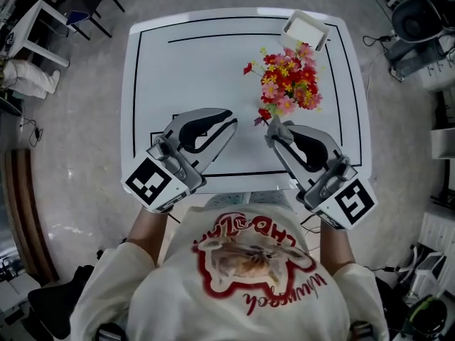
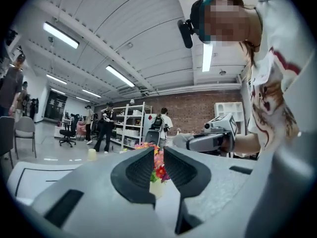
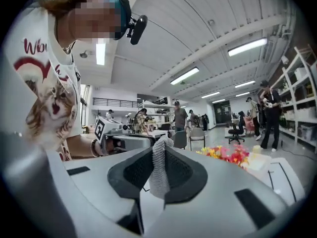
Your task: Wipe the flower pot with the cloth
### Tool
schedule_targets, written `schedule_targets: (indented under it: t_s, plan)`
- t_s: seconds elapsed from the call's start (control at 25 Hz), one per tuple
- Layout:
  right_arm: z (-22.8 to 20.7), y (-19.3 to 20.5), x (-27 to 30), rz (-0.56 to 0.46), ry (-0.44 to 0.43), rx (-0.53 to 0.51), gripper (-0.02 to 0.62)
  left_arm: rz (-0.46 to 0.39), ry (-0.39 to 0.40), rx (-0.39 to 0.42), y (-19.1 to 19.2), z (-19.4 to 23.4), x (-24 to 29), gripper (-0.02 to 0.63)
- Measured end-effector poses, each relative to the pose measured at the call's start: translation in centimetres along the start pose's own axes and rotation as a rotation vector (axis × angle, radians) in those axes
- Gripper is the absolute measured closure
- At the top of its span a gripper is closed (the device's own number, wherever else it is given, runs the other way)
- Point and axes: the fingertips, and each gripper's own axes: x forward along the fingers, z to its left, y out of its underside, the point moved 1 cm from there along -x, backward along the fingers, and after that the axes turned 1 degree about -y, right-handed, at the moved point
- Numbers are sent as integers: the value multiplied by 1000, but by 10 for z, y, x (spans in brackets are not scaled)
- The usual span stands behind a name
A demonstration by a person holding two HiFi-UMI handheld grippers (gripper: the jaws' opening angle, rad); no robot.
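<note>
Above the table (image 1: pixel 185 69), the right gripper (image 3: pixel 158 155) clamped the grey cloth (image 3: pixel 158 170); the left gripper (image 2: pixel 159 152) held nothing, jaws barely parted.

Brick wall (image 2: pixel 198 112), white shelving (image 2: pixel 132 126), ceiling strip lights (image 2: pixel 60 35)

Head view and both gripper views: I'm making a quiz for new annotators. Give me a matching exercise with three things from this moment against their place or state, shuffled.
Things:
1. cloth
2. flower pot
3. left gripper

Places or states:
A. stands on the table, toward its far right corner
B. holds nothing, jaws narrowly apart
C. pinched between the jaws of the right gripper

Pairs: 1-C; 2-A; 3-B
</note>
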Motion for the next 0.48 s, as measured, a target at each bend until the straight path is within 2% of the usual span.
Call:
schedule_targets:
  t_s: [0.12, 0.24, 0.36, 0.48]
  plan:
    - [-1, -16, 2, -5, -21, -69, 538, -1, 76, 0, -12, -14, 7, 469]
    - [-5, -29, 5, -43, -45, -40, 538, 59, 163, 28, -8, -27, 14, 347]
    - [-5, -40, 11, -76, -102, 13, 538, 85, 183, 150, -11, -35, 24, 331]
    - [-1, -48, 15, -80, -148, 20, 540, 40, 152, 203, -25, -36, 33, 331]
